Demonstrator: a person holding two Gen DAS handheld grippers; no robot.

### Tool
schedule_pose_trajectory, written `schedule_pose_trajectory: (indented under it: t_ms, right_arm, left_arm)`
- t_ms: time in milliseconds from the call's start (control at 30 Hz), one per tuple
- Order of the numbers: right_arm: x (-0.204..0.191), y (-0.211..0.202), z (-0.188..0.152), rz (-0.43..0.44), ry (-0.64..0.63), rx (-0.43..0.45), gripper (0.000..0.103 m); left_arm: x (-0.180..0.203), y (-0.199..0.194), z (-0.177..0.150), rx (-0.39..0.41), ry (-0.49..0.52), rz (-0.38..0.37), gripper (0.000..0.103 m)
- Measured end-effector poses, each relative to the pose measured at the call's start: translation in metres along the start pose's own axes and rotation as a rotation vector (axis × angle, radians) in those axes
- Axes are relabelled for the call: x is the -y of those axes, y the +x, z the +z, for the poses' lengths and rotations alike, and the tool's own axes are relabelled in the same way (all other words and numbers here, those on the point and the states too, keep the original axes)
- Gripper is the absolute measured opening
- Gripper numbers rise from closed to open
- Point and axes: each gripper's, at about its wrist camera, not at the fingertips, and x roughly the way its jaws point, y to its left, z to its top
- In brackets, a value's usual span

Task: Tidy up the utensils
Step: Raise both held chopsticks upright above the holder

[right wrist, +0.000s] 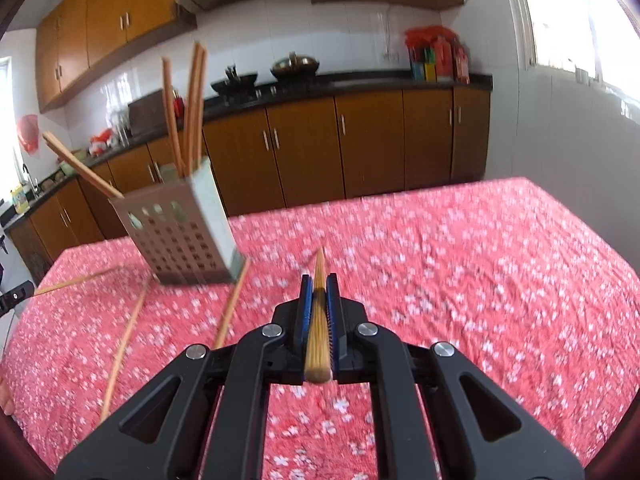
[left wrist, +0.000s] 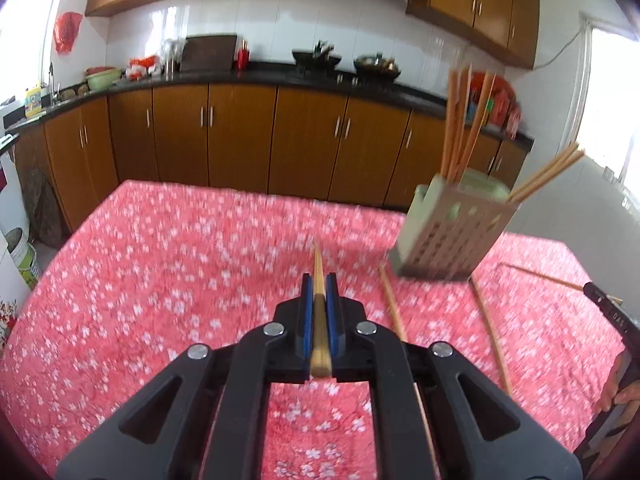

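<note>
My left gripper (left wrist: 319,280) is shut on a wooden chopstick (left wrist: 319,270) that points forward above the red floral tablecloth (left wrist: 180,264). My right gripper (right wrist: 319,280) is likewise shut on another wooden chopstick (right wrist: 319,268). A perforated utensil holder (left wrist: 452,232) stands at the right of the left wrist view with several chopsticks upright in it; in the right wrist view the holder (right wrist: 180,236) stands at the left. Loose chopsticks (left wrist: 394,308) lie on the cloth beside the holder, seen also as loose chopsticks (right wrist: 234,308) left of my right gripper.
Wooden kitchen cabinets (left wrist: 240,136) and a black counter with pans run behind the table. The other gripper's tip (left wrist: 600,296) and a hand (left wrist: 624,392) show at the right edge. A bucket (left wrist: 24,256) stands on the floor at the left.
</note>
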Motion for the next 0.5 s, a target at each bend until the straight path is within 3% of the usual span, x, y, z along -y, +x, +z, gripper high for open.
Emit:
schedule_pose_trajectory:
  t_ms: [267, 500]
  right_arm:
    - [-0.005, -0.007, 0.017, 0.006, -0.002, 0.063, 0.008]
    - [-0.012, -0.018, 0.031, 0.016, -0.01, 0.11, 0.008]
  left_arm:
    - [0.007, -0.027, 0.03, 0.099, 0.01, -0.022, 0.008]
    - [0.014, -0.037, 0.047, 0.129, 0.026, -0.04, 0.007]
